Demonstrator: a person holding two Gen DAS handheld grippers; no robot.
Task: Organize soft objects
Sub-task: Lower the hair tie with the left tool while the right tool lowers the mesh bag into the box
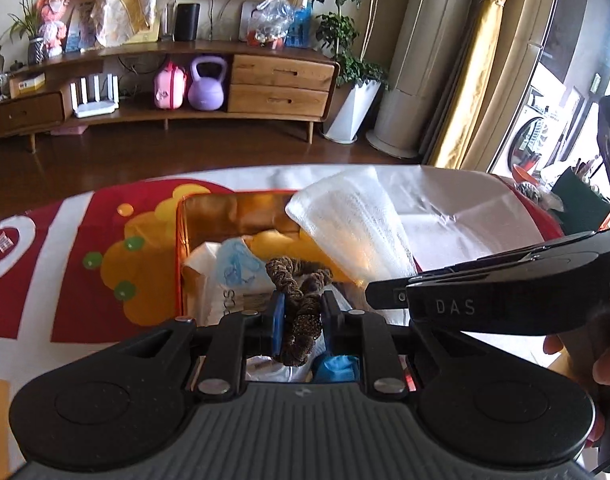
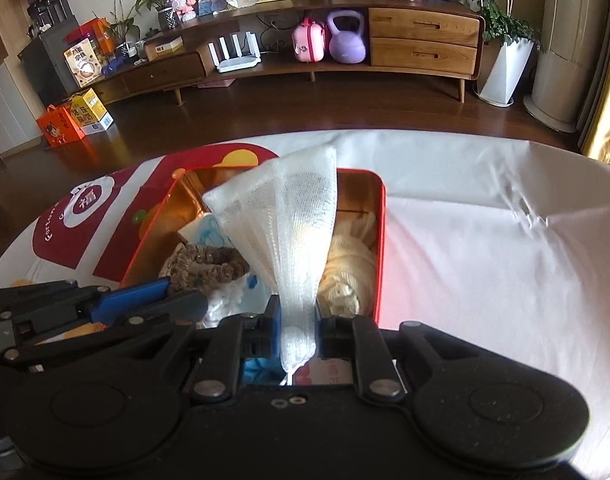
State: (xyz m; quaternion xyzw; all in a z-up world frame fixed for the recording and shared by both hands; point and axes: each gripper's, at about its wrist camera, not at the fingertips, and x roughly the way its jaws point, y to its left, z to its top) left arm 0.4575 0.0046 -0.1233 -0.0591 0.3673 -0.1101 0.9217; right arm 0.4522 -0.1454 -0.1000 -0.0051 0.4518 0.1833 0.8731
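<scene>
White tablecloth (image 2: 485,216) with a red-and-yellow printed panel at 9 o'clock covers the table; beyond it, dark wood floor and a long wooden media cabinet (image 2: 345,40) at 12 o'clock, holding a purple kettlebell (image 2: 346,38). An open red rectangular tin with gold lining (image 2: 379,216) sits centre-table, soft things piled inside. Left gripper (image 1: 301,316) is clenched on a brown braided fabric scrunchie (image 1: 297,292), held just over the tin. Right gripper (image 2: 297,328) is clamped on a white gauzy mesh pouch (image 2: 289,220), fanning up toward 12 o'clock above the tin.
</scene>
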